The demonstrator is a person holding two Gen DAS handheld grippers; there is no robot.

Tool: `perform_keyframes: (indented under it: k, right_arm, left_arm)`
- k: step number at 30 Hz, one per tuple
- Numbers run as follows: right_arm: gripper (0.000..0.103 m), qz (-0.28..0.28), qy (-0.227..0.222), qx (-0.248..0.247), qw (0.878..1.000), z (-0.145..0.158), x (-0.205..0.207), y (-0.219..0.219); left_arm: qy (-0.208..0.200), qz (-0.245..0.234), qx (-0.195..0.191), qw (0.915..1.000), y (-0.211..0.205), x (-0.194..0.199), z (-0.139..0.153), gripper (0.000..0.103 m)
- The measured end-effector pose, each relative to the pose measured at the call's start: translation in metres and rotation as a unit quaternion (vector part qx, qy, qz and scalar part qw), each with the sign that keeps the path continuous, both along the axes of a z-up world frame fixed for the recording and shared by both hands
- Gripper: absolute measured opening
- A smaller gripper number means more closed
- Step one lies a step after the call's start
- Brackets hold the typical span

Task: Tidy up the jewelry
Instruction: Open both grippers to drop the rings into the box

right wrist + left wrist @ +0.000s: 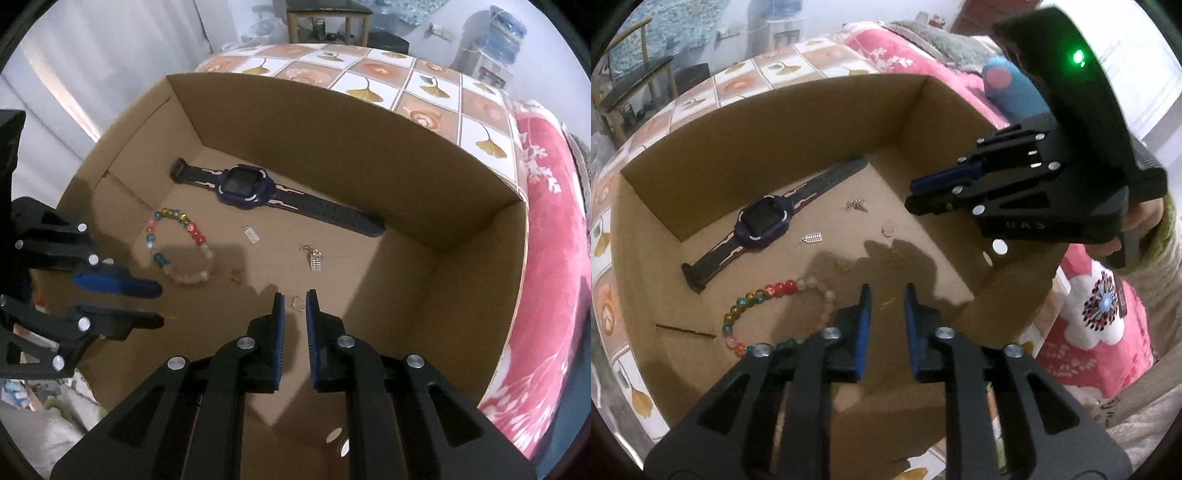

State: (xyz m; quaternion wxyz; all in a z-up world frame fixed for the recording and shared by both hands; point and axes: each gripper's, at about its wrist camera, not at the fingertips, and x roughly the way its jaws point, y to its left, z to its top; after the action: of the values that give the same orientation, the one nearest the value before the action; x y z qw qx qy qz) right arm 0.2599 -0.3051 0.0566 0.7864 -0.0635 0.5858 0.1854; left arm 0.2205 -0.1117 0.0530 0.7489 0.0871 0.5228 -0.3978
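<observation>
The left wrist view looks down into a big brown cardboard box (783, 122) with tall, smooth walls and a flat floor. The box sits on a worktop (746, 77) with a shiny cover of squares, flowers and yellow leaves. On the box floor lies a dark purple watch (762, 221) with a square face and a long rubbery strap laid out flat. Near it curls a bracelet (764, 295) of round, glassy beads in red, green, blue and pink. Little metal charms (857, 205) are spread loose over the cardboard, and one small gold hook (884, 303) shows between the two blue pads of the left tongs (886, 295). The pads stand a little apart and hold nothing. The right tongs (910, 194), black with blue tips, hang over the right side of the box, and a hand (1141, 214) grips the handle. In the right wrist view the right tongs (295, 301) are also a little apart and empty, with a tiny gold ring (295, 302) on the floor seen through the gap. A soft pink flowery blanket (546, 258) lies beside the box.
</observation>
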Motion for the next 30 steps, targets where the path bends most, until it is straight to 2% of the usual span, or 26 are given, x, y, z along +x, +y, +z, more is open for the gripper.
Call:
perform_keyframes:
  k: [2, 6, 11, 13, 15, 20, 24, 30]
  right_arm:
    - [0.026, 0.001, -0.011, 0.007, 1.000, 0.004, -0.002, -0.004]
    - [0.027, -0.005, -0.028, 0.019, 0.999, 0.013, 0.002, -0.009]
    - [0.027, -0.022, -0.061, 0.050, 0.997, 0.040, -0.012, -0.020]
    - [0.027, -0.028, -0.088, 0.072, 0.993, 0.060, -0.028, -0.026]
    - [0.034, -0.034, -0.115, 0.087, 0.989, 0.078, -0.046, -0.031]
    - [0.041, -0.050, -0.188, 0.134, 0.972, 0.118, -0.121, -0.050]
    - [0.042, -0.075, -0.213, 0.156, 0.962, 0.120, -0.170, -0.063]
    - [0.042, -0.140, -0.181, 0.202, 0.952, 0.080, -0.217, -0.080]
  left_arm:
    - [-0.007, 0.001, -0.005, 1.0000, 0.001, 0.001, 0.002, 0.029]
    - [-0.030, 0.014, -0.013, 0.9994, 0.005, 0.000, 0.014, 0.037]
    - [-0.059, 0.040, -0.031, 0.9970, 0.017, -0.005, 0.037, 0.041]
    - [-0.077, 0.052, -0.046, 0.9947, 0.030, -0.014, 0.050, 0.045]
    - [-0.095, 0.064, -0.054, 0.9919, 0.042, -0.025, 0.061, 0.049]
    - [-0.143, 0.105, -0.069, 0.9817, 0.081, -0.067, 0.075, 0.059]
    - [-0.169, 0.144, -0.063, 0.9731, 0.109, -0.106, 0.067, 0.065]
    - [-0.156, 0.197, -0.041, 0.9672, 0.133, -0.141, 0.030, 0.068]
